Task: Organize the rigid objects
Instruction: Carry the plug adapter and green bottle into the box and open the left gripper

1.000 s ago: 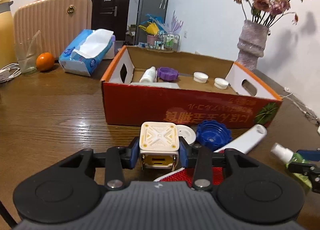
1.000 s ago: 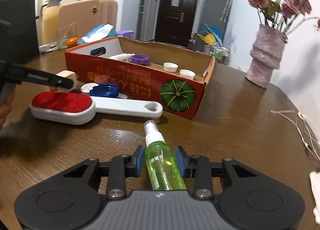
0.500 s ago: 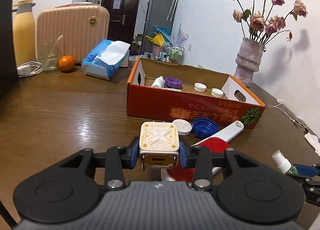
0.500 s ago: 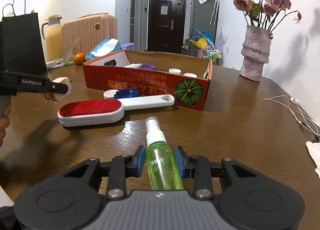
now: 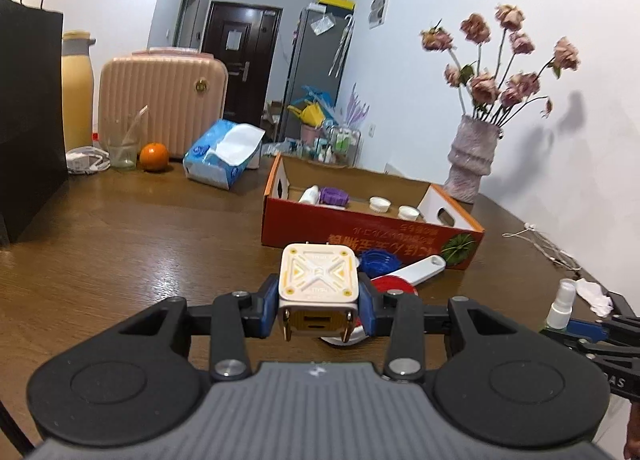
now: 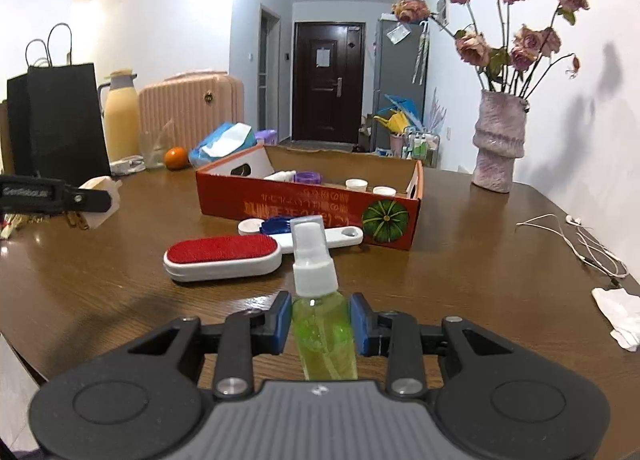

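Both grippers have drawn back from the cardboard box (image 6: 312, 201), which now sits farther off. Left gripper (image 5: 319, 302) clamps a cream plug adapter (image 5: 318, 280); right gripper (image 6: 322, 320) pinches a green spray bottle (image 6: 322, 320). Only the right view shows the whole red lint brush (image 6: 222, 256) lying on the wooden table (image 6: 460, 244), a vase (image 6: 498, 147) behind

Green bottle (image 6: 324, 324); red-orange box (image 6: 312, 199); cream adapter (image 5: 318, 280).
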Demonstrator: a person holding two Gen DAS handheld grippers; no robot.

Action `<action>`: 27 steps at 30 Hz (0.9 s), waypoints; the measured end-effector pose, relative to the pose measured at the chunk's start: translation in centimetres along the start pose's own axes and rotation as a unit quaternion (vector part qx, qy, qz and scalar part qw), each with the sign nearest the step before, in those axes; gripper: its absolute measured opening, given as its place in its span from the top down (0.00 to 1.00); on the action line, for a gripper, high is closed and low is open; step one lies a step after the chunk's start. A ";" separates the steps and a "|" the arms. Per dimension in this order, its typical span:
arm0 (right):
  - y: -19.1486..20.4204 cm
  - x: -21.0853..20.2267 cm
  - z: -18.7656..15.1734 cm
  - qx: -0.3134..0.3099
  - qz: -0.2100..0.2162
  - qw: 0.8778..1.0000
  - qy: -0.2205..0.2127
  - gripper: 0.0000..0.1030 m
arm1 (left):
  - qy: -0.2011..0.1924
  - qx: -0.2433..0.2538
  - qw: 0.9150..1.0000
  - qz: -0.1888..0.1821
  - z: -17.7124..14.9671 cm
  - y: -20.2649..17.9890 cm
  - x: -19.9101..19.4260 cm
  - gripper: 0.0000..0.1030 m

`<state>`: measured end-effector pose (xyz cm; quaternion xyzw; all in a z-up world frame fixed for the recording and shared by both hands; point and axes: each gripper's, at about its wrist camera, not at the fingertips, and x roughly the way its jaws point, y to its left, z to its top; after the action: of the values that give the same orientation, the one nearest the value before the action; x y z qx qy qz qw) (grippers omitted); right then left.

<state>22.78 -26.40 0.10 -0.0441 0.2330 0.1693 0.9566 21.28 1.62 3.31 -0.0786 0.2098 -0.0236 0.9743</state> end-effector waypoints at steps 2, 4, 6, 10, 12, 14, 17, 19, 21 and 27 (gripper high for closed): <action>0.1 -0.5 -0.1 0.007 -0.002 1.000 -0.006 0.71 | -0.004 0.001 1.000 -0.001 -0.2 -0.2 -0.9 0.61; 0.2 -1.0 -0.2 0.013 -0.003 1.000 -0.014 0.71 | -0.006 0.001 1.000 -0.002 -0.5 -0.3 -1.7 0.61; 0.3 -1.6 -0.3 0.019 -0.004 1.000 -0.019 0.71 | -0.008 0.000 1.000 -0.004 -0.8 -0.4 -2.4 0.61; 0.7 -2.8 -0.3 0.017 -0.005 0.999 -0.034 0.71 | -0.015 0.001 1.000 -0.007 -1.0 -0.4 -3.5 0.61; 0.9 -3.4 -0.2 0.017 -0.006 0.999 -0.041 0.71 | -0.019 0.002 1.000 -0.008 -1.0 -0.4 -4.0 0.61; 1.0 -3.9 -0.1 0.017 -0.006 0.999 -0.046 0.71 | -0.022 0.003 1.000 -0.009 -1.1 -0.5 -4.3 0.61; 1.2 -4.2 0.0 0.015 -0.006 0.999 -0.050 0.71 | -0.025 0.004 1.000 -0.009 -1.1 -0.3 -4.3 0.61; 1.2 -4.1 0.1 0.010 -0.004 0.999 -0.050 0.71 | -0.024 0.004 1.000 -0.009 -0.9 -0.4 -4.0 0.61; 1.0 -3.8 0.5 0.006 -0.004 0.999 -0.049 0.71 | -0.025 0.008 1.000 -0.011 -0.7 -0.7 -3.5 0.61; 0.0 -2.5 2.6 0.006 -0.006 0.998 -0.061 0.71 | -0.029 0.021 0.999 -0.030 0.9 -1.7 -1.2 0.61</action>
<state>21.78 -26.77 3.56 -0.0297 0.1746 0.1645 0.9703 20.52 0.21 4.89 -0.0653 0.1785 -0.0548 0.9802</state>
